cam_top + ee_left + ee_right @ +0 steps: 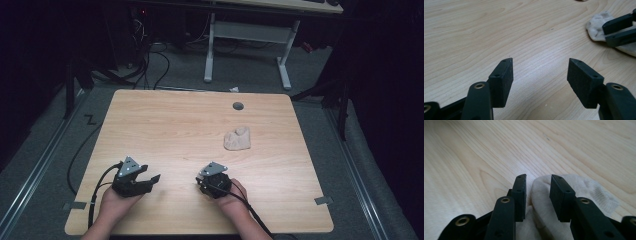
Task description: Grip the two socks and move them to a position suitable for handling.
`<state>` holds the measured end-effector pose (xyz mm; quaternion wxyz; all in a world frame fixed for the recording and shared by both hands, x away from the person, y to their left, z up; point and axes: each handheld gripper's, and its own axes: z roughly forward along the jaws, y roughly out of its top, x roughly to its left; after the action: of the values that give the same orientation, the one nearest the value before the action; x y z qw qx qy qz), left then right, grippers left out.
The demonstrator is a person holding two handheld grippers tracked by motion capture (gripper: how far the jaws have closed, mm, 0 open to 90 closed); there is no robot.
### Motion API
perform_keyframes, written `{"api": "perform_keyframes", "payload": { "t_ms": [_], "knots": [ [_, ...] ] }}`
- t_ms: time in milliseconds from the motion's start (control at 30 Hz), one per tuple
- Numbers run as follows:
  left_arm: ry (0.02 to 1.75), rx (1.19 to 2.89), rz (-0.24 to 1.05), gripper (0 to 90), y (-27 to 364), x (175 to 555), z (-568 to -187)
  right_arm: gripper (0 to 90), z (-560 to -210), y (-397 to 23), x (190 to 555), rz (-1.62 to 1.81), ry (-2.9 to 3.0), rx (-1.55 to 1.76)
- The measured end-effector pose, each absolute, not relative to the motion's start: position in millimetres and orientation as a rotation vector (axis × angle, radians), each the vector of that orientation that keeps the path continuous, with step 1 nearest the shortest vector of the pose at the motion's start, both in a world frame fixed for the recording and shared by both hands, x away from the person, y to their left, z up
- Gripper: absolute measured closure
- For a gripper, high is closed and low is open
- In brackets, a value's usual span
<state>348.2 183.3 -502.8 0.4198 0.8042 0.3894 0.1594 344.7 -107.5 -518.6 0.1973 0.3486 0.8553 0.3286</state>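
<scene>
A crumpled off-white sock (237, 139) lies right of the middle of the light wooden table (165, 125). In the right gripper view the sock (589, 190) bulges up between the jaws of my right gripper (538, 177); they stand apart, a gap shows on each side, and the pads do not press on the cloth. The left gripper view shows those jaws (619, 30) at the sock (596, 27). In the high view my right gripper (210, 175) sits in a hand near the front edge. My left gripper (149, 173) (539, 61) is open over bare wood at the front left.
A grey grommet hole (238, 106) sits near the table's far edge. Grey tape marks lie at the front corners (74, 205) (324, 200). Beyond the table stand a white desk frame (247, 32) and loose cables on the floor (150, 65).
</scene>
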Motion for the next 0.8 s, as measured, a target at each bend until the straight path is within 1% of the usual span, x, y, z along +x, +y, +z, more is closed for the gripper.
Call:
{"api": "perform_keyframes", "payload": {
  "t_ms": [67, 167, 233, 267, 367, 533, 667, 800],
  "knots": [
    [0.977, 2.015, 0.402, 38.2, 184, 348, -503, 68.2, -522, -106, 346, 0.883, 2.394, 0.972],
    [0.977, 2.014, 0.401, 38.1, 184, 348, -503, 73.6, -524, -105, 347, 0.865, 2.388, 0.973],
    [0.977, 2.016, 0.399, 38.2, 183, 348, -503, 84.0, -524, -106, 346, 0.861, 2.381, 0.976],
    [0.976, 2.017, 0.398, 38.2, 182, 348, -503, 87.3, -523, -106, 346, 0.862, 2.379, 0.986],
    [0.975, 2.02, 0.394, 38.3, 182, 348, -503, 88.0, -522, -108, 345, 0.878, 2.364, 0.98],
    [0.975, 2.027, 0.386, 38.5, 181, 348, -504, 87.9, -502, -118, 337, 0.965, 2.287, 0.98],
    [0.971, 2.036, 0.383, 39.0, 180, 348, -504, 87.7, -488, -136, 333, 1.04, 2.206, 1.017],
    [0.972, 2.033, 0.368, 39.8, 179, 348, -504, 87.3, -484, -156, 333, 1.064, 2.148, 1.08]
  ]
}}
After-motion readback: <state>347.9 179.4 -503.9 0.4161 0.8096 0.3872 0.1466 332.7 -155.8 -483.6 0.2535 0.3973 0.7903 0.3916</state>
